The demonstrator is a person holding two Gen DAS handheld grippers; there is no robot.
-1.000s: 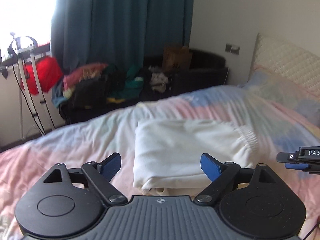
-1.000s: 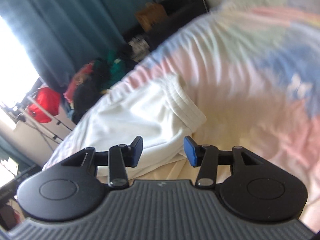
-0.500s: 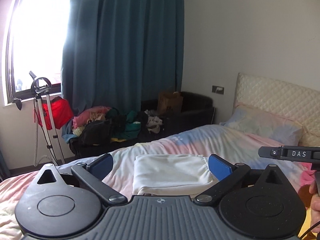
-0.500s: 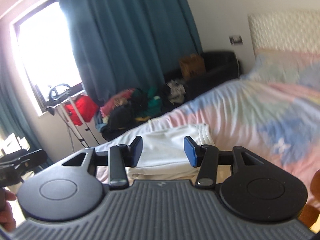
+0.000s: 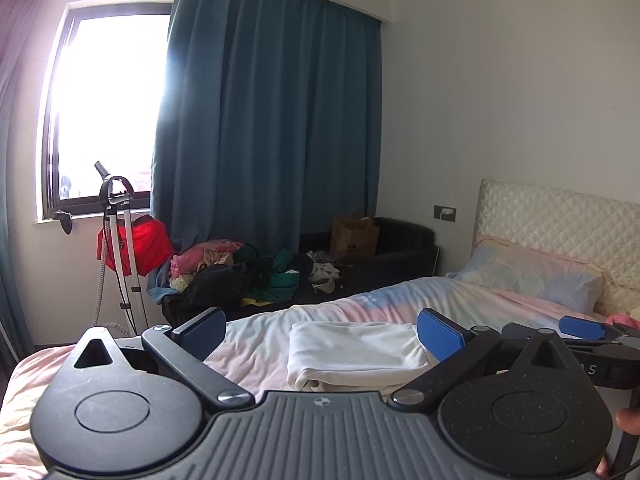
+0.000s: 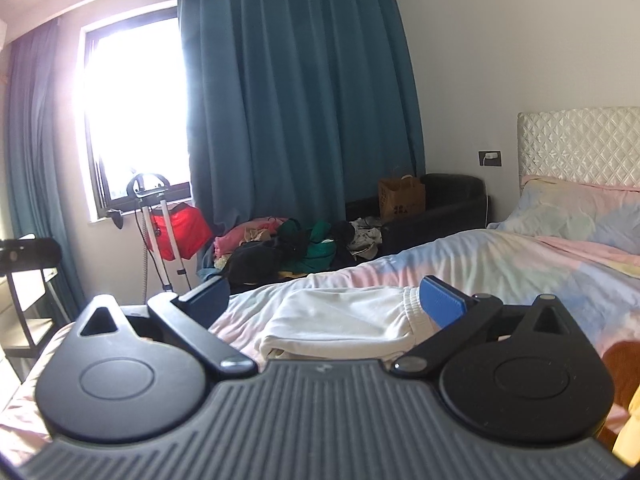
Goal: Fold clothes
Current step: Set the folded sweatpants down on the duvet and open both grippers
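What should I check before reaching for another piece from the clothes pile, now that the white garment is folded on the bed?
1. Left tool open and empty: ok.
2. Right tool open and empty, its jaws having just opened: ok.
3. White garment folded flat on the bed: ok.
4. Both tools off the garment: ok.
5. Clothes pile in sight beyond the bed: ok.
6. Clear path around the bed to the pile: cannot tell.
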